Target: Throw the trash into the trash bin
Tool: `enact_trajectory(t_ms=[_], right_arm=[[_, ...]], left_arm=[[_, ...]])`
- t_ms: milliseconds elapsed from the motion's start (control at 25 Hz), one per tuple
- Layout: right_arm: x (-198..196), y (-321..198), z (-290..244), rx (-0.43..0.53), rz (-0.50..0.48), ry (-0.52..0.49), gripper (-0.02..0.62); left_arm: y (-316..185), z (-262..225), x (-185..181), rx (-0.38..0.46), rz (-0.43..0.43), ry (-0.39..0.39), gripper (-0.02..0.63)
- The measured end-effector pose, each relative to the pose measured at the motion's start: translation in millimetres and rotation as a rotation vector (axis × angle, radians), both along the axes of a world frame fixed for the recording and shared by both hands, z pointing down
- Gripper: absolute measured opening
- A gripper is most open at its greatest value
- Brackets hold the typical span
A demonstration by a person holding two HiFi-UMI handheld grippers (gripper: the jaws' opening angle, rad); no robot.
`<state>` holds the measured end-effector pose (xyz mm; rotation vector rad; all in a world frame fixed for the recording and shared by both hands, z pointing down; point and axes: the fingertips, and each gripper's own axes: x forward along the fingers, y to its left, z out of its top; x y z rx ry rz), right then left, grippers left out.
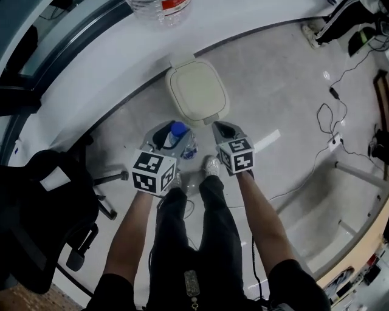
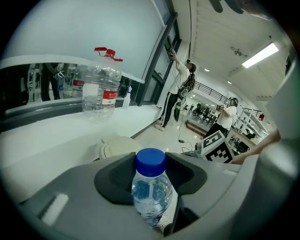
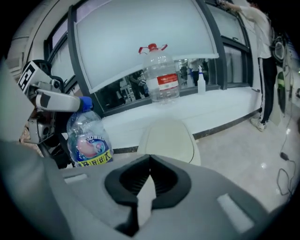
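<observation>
Your left gripper (image 1: 163,138) pinches the small plastic bottle (image 2: 151,193) between its two jaws. The pads press on the body just below the blue cap (image 2: 151,162), and the bottle fills the gap between them. Your right gripper (image 1: 222,129) carries nothing; its jaws are pressed together at the tips.

In the head view the bottle is above the floor (image 1: 285,91), at about 6 o'clock from the cream trash bin (image 1: 197,92) and near it. The right gripper is at 3 o'clock from the bottle.

You have one bottle, one trash bin, which is closed, one large water jug (image 1: 161,9) on the white ledge (image 1: 91,54) at 12 o'clock, and two grippers.

In the left gripper view the long axis of the bottle is nearly upright, with the cap toward 12 o'clock. In the head view the cap points to about 11 o'clock.
</observation>
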<state>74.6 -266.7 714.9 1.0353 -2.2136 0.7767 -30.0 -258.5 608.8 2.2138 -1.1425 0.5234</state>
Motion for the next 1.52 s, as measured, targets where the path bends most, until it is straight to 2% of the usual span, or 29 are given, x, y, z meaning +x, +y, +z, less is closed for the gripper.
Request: enact_trajectory(t_ms=[120,360,680,960,1360,1520], right_arm=[[1,-2,40,-0.033,-0.019,0.009,0.003],[5,-10,84,-0.068,-0.036,0.032,0.003],[4,-6,102,-0.142,-0.104,0.06,0.002],[10,-10,80,-0.146,-0.077,-0.002,0.002],[16,-39,4,-0.068,-0.11,-0.081,0.002],[18,-59,-18,-0.021,-0.088,-0.115,0.002]], left_arm=[[-1,24,6,-0.019,-0.032,-0.016,0.204],[2,43,8,-0.037,-0.065,-0.038,0.204],[-1,40,4,-0.031,-0.109,-0.052,0.204],[-18,11,0,0.02,-0.136,-0.064,0.203],[-88,-54,8,0.146,-0.164,-0.075,0.202],[-111,-47,17,0.159,-0.135,-0.094,0.202]])
